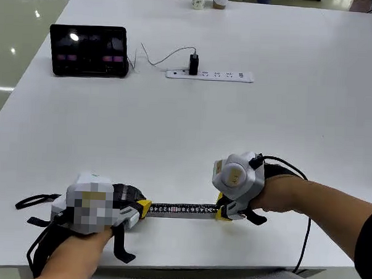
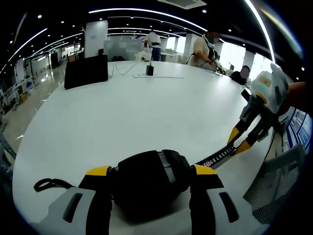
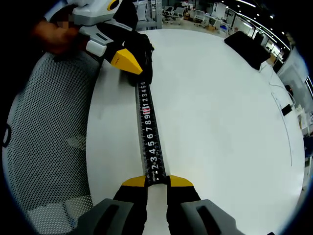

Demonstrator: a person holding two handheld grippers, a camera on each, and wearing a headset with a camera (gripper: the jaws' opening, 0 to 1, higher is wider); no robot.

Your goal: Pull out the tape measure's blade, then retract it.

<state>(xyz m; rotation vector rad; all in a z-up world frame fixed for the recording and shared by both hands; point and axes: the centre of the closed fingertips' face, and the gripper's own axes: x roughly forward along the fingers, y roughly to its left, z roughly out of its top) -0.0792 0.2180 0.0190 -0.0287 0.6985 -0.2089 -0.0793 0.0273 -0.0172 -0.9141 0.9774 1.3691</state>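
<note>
One smooth white table [image 1: 236, 129] bears everything: the left gripper [image 2: 151, 172] clamps the rounded black tape measure case [image 2: 146, 191], the right gripper [image 3: 157, 182] pinches the flat blade [image 3: 149, 139] stretched between them. Its white numerals [image 3: 145, 100] read clearest in the right gripper view.

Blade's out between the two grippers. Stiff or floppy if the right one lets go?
Probably stiff over this short span: the blade runs straight from the case to the right gripper. It is thin and narrow, so it likely kinks if pushed sideways. Released, it may snap back toward the case.
</note>
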